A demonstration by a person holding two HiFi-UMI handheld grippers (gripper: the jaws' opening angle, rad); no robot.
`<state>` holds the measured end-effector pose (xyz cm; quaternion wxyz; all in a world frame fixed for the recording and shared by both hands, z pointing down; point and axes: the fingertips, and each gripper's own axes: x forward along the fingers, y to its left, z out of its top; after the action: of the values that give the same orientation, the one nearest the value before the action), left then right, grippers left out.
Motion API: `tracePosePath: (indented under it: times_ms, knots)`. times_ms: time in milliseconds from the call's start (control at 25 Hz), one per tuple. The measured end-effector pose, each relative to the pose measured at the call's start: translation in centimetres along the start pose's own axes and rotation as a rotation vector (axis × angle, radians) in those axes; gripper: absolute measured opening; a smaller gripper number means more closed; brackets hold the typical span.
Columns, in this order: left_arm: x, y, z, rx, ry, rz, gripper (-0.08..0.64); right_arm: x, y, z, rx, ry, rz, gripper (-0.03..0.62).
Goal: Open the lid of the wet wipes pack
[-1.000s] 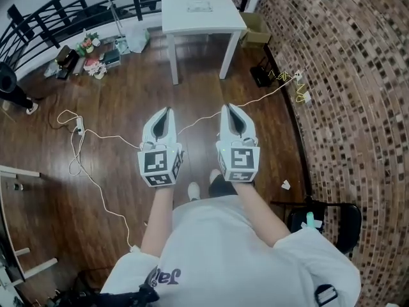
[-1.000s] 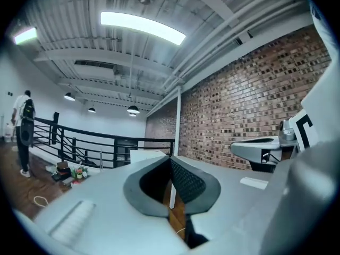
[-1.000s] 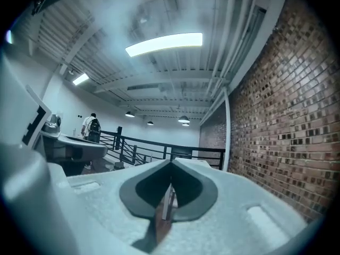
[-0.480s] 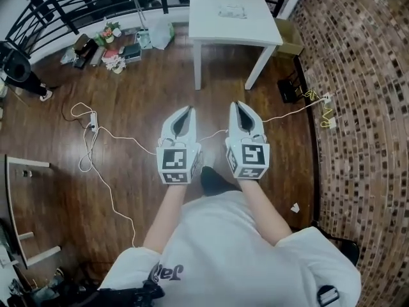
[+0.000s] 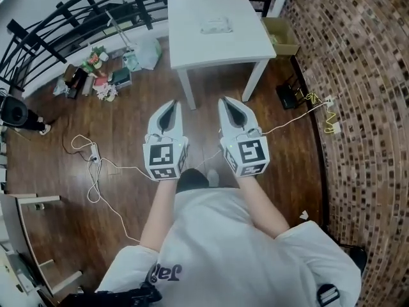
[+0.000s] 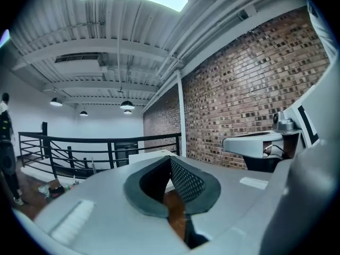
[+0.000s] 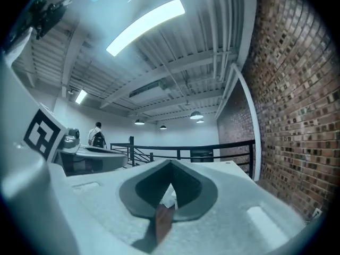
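Your left tool (image 5: 170, 105) and right tool (image 5: 226, 102) are both closed and empty. The wet wipes pack (image 5: 215, 25) lies at twelve o'clock on the worktop (image 5: 192, 50), well apart. Reach it with the jaws closed and you'd likely shove the light pack, not catch its lid.

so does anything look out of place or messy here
Nothing spilled or broken. The wet wipes pack lies flat on the white table. Only untidy bits: a white cable trails in loose loops across the wood floor at left, and a heap of clutter sits by the railing.
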<state>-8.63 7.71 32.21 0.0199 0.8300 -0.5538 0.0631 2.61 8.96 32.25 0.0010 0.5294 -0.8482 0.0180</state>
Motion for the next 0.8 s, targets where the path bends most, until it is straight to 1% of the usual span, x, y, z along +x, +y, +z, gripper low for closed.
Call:
tracePosePath:
  times_ms: [80,160,280,360,480,560,680,800]
  knots:
    - [2.2,0.5,-0.8,-0.013,0.028,-0.006,0.017,1.1,-1.3,-1.2,0.012,0.032,-0.008,-0.017]
    - [4.9,0.6,-1.5,-0.009,0.045,-0.035,0.017,2.7,-3.1,-1.7,0.021,0.042,-0.028,-0.017]
    - [9.6,0.7,-1.3,0.009,0.047,-0.089,0.017,5.8,-6.5,-1.9,0.032,0.042,-0.079,-0.017]
    - [12.9,1.4,-1.5,0.022,0.053,-0.109,0.017,8.0,-8.6,-2.4,0.028,0.05,-0.107,-0.017]
    - [19.5,3.6,-2.0,0.027,0.052,-0.119,0.017,12.3,-12.7,-3.1,0.014,0.064,-0.155,-0.017]
    - [24.3,5.2,-1.8,0.015,0.047,-0.115,0.017,15.6,-15.8,-3.0,0.0,0.078,-0.178,-0.017]
    - [31.1,7.7,0.1,0.003,0.037,-0.107,0.017,21.9,-19.1,-1.7,-0.042,0.09,-0.172,-0.017]
    - [37.0,9.5,1.7,0.02,0.03,-0.142,0.017,28.4,-20.8,-0.6,-0.111,0.09,-0.128,-0.017]
